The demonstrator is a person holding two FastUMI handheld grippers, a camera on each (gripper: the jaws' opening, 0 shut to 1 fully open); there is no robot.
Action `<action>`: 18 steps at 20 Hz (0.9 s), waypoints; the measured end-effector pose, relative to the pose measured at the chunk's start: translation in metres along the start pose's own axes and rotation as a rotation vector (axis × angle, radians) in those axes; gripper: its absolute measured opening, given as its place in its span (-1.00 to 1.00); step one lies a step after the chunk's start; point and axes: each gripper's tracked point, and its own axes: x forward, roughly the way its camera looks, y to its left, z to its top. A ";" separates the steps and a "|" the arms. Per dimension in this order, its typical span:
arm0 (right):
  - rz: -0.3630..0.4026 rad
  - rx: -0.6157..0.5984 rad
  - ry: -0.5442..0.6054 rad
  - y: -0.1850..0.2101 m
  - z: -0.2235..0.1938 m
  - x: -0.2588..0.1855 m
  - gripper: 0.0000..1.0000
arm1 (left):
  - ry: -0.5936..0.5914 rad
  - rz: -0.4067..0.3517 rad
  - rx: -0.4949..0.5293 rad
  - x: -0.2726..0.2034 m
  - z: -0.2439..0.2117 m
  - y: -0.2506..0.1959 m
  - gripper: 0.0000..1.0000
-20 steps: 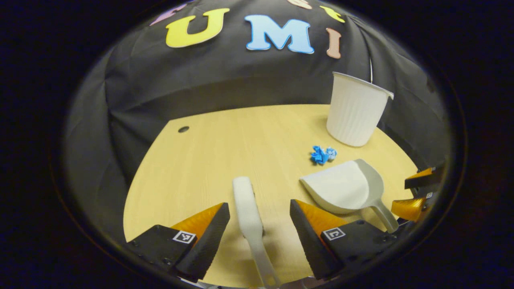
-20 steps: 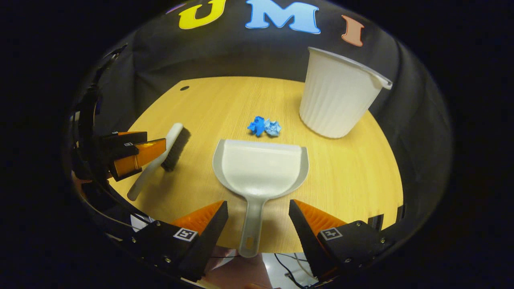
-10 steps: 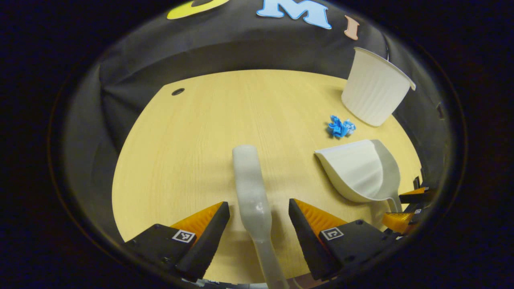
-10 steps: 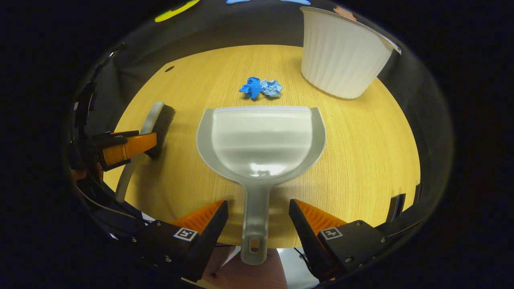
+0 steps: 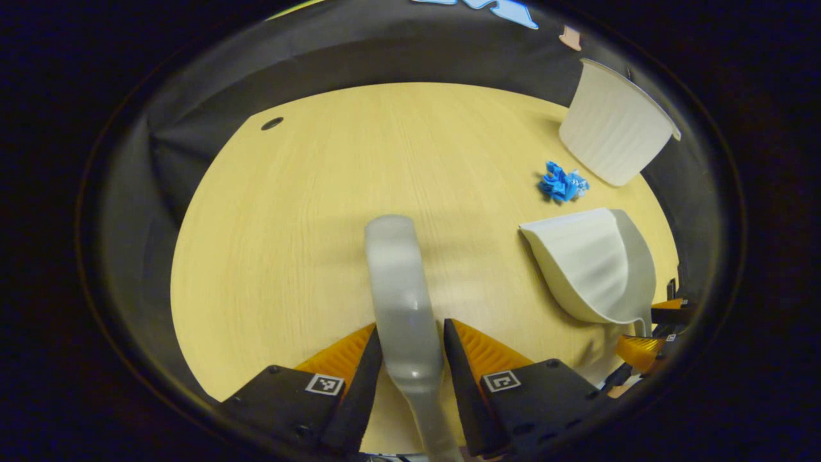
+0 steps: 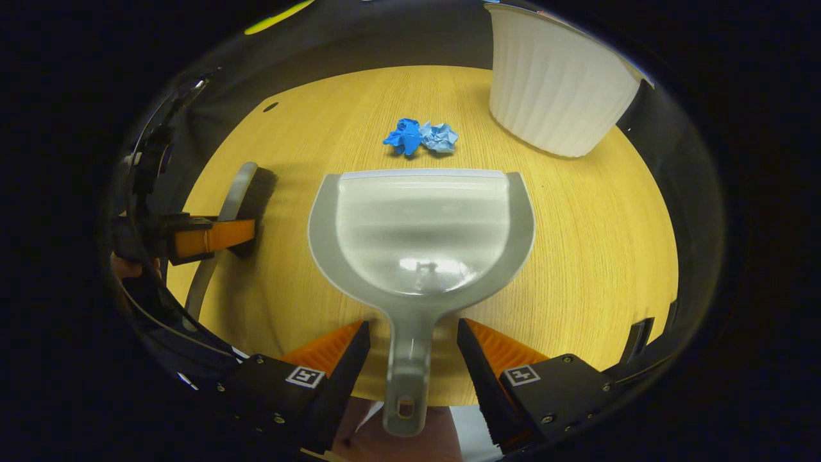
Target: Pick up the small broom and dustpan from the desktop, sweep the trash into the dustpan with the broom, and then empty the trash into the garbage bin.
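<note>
L gripper (image 5: 410, 359) sits low at 6 o'clock in the left gripper view, fingers drawn in tight on both sides of the broom (image 5: 401, 301) where head meets handle. They look to be touching it, so I judge it clamped; broom's back runs up toward 12. R gripper (image 6: 410, 359) at 6 in the right gripper view: fingers stand either side of the dustpan (image 6: 420, 231) handle w/ a slim gap each side, so not yet pinching. Pan flat on the desk (image 6: 577, 256), mouth toward 12.

Just past the pan lip, approx 12, the trash (image 6: 420, 136): crumpled blue paper wad, on the desk, not in the pan. Farther, at 1 o'clock, the garbage bin (image 6: 558, 96), upright.

Risks, as I judge:
- L grip is near the head, off the thin handle; broom could pivot or slip when lifted.
- R closing off-centre could skid the pan fwd & knock the wad away.
- Light wad may roll off the lip or bounce past when swept.
- Bin close by; a wide swing could tip it.
</note>
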 end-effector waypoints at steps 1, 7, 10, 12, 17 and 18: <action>0.001 0.000 0.000 0.000 0.000 0.001 0.72 | 0.014 -0.006 -0.004 0.003 0.000 -0.001 0.15; -0.004 0.006 -0.012 0.001 0.004 0.005 0.29 | 0.067 -0.032 0.060 0.005 -0.001 -0.005 0.01; -0.024 0.012 -0.035 -0.003 0.009 0.006 0.05 | 0.091 -0.060 0.084 0.005 0.001 -0.007 -0.09; -0.018 0.000 -0.041 -0.003 0.011 0.006 -0.22 | 0.104 -0.079 0.093 0.006 0.003 -0.009 -0.04; -0.010 -0.028 -0.048 -0.009 0.009 0.001 -0.48 | 0.118 -0.106 0.144 0.014 0.019 -0.010 0.00; -0.004 -0.042 -0.045 -0.012 0.008 0.003 -0.48 | 0.118 -0.112 0.159 0.015 0.023 -0.012 0.00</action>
